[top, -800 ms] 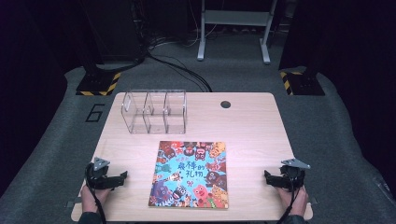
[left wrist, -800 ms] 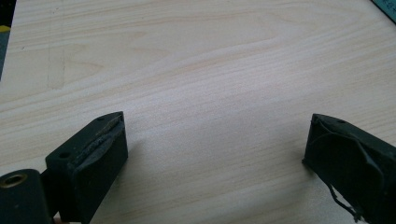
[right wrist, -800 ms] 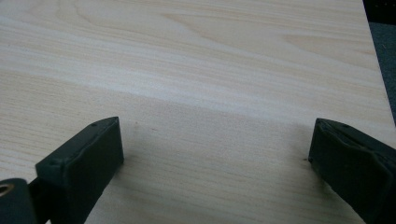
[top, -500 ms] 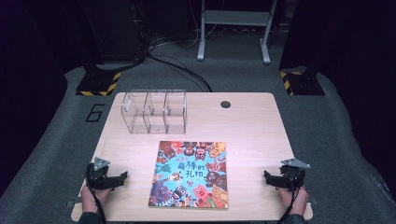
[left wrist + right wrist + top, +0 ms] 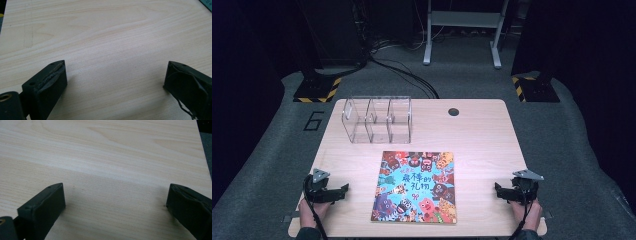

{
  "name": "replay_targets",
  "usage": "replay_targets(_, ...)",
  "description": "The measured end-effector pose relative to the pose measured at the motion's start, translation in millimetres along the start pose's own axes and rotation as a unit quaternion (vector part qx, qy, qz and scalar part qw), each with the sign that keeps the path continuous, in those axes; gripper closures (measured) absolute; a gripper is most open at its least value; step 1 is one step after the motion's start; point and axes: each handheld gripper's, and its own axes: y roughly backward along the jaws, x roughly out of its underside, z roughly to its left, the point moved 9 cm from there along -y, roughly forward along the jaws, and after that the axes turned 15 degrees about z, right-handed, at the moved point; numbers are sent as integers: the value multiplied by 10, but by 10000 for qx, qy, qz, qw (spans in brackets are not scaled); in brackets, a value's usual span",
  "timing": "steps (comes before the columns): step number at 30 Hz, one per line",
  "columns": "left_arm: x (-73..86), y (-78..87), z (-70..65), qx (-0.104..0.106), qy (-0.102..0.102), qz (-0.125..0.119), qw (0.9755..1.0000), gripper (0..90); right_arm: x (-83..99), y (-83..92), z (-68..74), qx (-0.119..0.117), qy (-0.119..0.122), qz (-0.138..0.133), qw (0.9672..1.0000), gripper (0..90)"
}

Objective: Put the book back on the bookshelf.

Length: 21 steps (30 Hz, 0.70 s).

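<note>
A colourful picture book [image 5: 416,186] lies flat at the front middle of the wooden table [image 5: 477,140]. Behind it, towards the back left, stands a clear acrylic organiser [image 5: 377,120] with three compartments, nothing visible inside. My left gripper [image 5: 343,191] rests near the front left corner, left of the book, held by a hand. In the left gripper view the left gripper [image 5: 115,75] is open over bare wood. My right gripper [image 5: 498,190] sits near the front right corner, right of the book. The right gripper [image 5: 115,197] is open too, with only table between its jaws.
A round cable hole [image 5: 454,112] is at the table's back middle. Beyond the table are grey floor, black cables [image 5: 402,70], a metal stand [image 5: 462,30] and yellow-black striped bases [image 5: 317,90]. The table's right edge [image 5: 203,157] runs close by the right gripper.
</note>
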Motion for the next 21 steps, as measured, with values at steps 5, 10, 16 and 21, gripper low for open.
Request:
replay_targets(5, -1, -10, 1, 55, 12, 44, 10000, 0, -1, 0, 1, -4, 3, -7, 10000, 15)
replay_targets(10, -6, 62, -2, 210, 56, -38, 9998, 0, -2, 0, 1, -5, 4, -8, 10000, 15)
replay_targets(16, -115, 242, -129, 361, -74, -173, 9992, 0, -2, 0, 1, -5, 5, -8, 10000, 15)
replay_targets(21, -226, 286, -336, 512, -184, -250, 9982, 0, -1, 0, 1, -4, 4, -7, 10000, 16)
